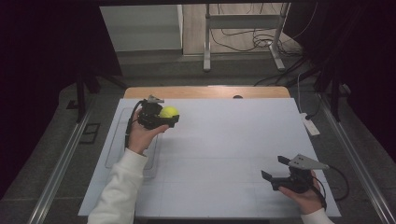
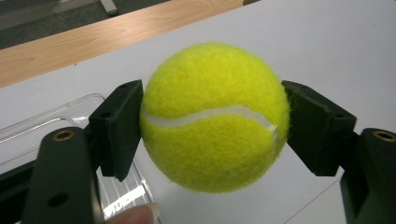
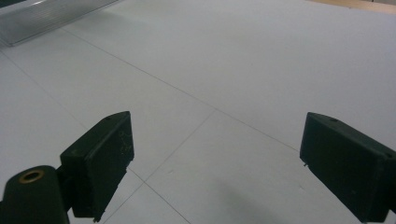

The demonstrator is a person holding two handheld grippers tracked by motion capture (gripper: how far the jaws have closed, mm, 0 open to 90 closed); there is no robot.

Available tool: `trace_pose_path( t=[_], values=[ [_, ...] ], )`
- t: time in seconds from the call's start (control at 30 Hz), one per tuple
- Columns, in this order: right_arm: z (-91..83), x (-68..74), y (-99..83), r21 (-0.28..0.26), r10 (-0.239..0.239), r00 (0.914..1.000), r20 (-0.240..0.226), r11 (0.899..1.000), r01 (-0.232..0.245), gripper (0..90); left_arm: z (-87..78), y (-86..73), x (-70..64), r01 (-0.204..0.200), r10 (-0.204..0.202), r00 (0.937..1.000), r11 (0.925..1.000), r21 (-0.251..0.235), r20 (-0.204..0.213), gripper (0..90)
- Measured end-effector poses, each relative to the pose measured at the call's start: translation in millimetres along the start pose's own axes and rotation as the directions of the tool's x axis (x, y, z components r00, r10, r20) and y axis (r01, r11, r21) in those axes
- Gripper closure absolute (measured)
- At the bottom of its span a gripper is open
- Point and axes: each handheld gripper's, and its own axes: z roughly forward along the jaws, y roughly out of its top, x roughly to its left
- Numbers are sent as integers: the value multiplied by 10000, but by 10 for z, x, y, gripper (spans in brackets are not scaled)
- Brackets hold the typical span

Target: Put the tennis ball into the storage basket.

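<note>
A: How is the left gripper set?

B: It is clamped on a fuzzy yellow-green tennis ball with a white seam. In the left gripper view, both black pads are pressed against opposite sides of the ball, and the ball is carried clear of the surface below it.

A: Where is the ball located over the table?

B: In the high view, the ball is seen at the far left part of the white sheet-covered table, just beyond the far end of a shallow, clear plastic rectangular tray.

A: What is held in the tray?

B: Nothing can be made out inside it. In the left gripper view, the tray is seen below and to the left of the ball; a small white label is noted on the tray near the bottom edge of that view. The ball is not in the tray.

A: How is the right gripper set?

B: It is released. In the right gripper view, its two black jaws are spread wide apart over bare white sheet, with nothing between them. In the high view, it is held at the near right part of the table, well apart from the ball and the tray.
</note>
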Motion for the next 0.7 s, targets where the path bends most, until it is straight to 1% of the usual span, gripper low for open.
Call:
trace_pose_path(
  t=[0.13, 0.37, 0.5, 0.6, 0.7],
  values=[
    [-8, -1, 3, -36, 11, 10000, 40, 10000, -11, 101, -26, -8, 32, 143, -143, 9999, 9999, -77, -54, 265],
    [-5, 2, 3, -46, 5, 10000, 4, 10000, -5, 101, -77, -21, 81, 213, -215, 9996, 9997, -122, -162, 265],
    [-3, 0, 1, -33, 7, 10000, 13, 10000, -7, 101, -80, -27, 110, 321, -324, 9993, 9994, -154, -172, 265],
    [2, 3, 0, -22, -25, 10000, 15, 10000, 25, 101, -77, -37, 138, 331, -334, 9990, 9994, -105, -287, 264],
    [1, 2, 0, -19, -20, 10000, 24, 10000, 21, 101, -82, -40, 155, 392, -396, 9988, 9991, -139, -299, 265]
  ],
)
